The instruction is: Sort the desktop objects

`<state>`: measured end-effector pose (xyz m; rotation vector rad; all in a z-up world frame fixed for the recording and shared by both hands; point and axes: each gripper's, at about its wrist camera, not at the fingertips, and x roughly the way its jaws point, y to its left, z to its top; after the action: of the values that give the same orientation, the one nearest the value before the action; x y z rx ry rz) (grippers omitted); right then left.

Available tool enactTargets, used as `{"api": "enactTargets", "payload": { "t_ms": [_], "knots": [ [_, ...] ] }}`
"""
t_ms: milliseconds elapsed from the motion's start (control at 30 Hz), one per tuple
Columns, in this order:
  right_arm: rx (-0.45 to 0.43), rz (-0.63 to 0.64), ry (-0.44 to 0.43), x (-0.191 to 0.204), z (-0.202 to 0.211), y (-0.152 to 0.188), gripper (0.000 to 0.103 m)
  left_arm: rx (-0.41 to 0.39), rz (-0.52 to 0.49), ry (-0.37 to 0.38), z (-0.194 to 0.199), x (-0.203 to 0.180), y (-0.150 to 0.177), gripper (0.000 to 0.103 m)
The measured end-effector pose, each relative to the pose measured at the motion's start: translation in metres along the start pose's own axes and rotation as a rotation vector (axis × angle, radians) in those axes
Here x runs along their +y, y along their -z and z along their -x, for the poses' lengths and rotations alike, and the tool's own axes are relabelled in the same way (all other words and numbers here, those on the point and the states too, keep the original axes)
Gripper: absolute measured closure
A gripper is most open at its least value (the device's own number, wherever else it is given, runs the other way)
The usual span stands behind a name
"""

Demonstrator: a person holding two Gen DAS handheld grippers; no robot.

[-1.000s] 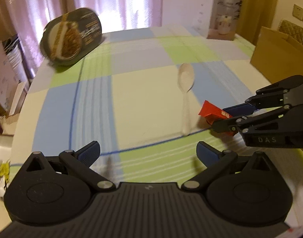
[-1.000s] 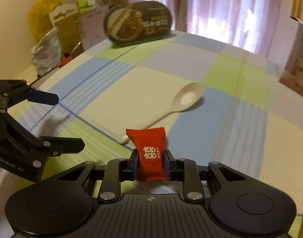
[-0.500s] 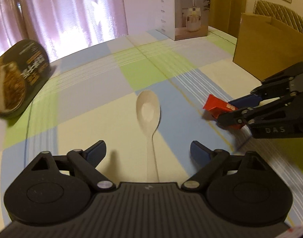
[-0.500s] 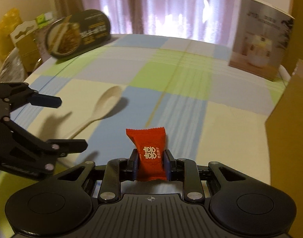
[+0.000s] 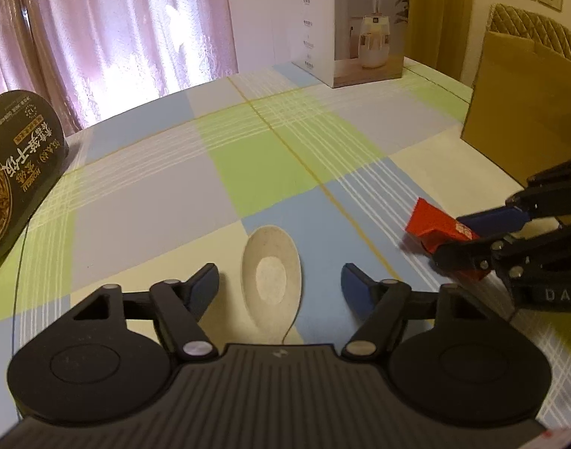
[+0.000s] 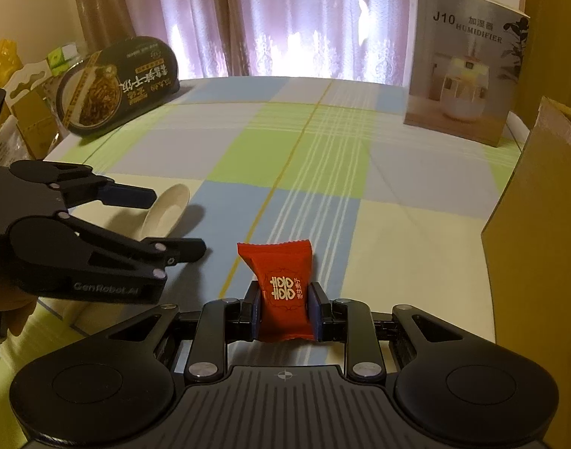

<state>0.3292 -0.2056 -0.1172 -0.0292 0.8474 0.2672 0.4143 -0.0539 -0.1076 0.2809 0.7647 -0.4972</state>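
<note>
The right tool (image 6: 284,308) is squeezing a red candy packet (image 6: 281,288) between its two fingers, holding it up over the checked surface (image 6: 322,157). The left tool (image 5: 278,286) is sitting wide open, with its fingers on each side of the bowl of a pale spoon (image 5: 272,280) that is lying on the surface. A brown cardboard box (image 6: 539,232) is standing near the right tool. A white humidifier box (image 6: 464,63) is standing far back.

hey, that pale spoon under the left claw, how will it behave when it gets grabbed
The spoon looks like thin, stiff plastic, so probably light. Its smooth, rounded bowl may slip or swivel between the left claw pads. Lying flat on the tablecloth, it shouldn't roll.
</note>
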Motion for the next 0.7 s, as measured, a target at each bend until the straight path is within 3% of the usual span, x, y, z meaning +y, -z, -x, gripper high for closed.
{"api": "enactTargets", "payload": {
  "t_ms": [100,233,500,700],
  "knots": [
    [-0.003,-0.003,-0.003,0.000,0.000,0.000,0.080,0.001,0.018,0.007,0.001,0.002,-0.002,0.061],
    [-0.006,-0.008,-0.003,-0.001,0.001,0.002,0.080,0.009,0.034,0.009,0.005,0.004,0.000,0.075],
    [0.009,-0.029,-0.017,0.000,0.014,0.011,0.080,0.053,0.091,0.011,0.037,0.001,0.025,0.076],
    [0.032,-0.045,-0.042,0.013,0.045,0.037,0.080,0.071,0.120,0.028,0.081,-0.020,0.053,0.076]
  ]
}}
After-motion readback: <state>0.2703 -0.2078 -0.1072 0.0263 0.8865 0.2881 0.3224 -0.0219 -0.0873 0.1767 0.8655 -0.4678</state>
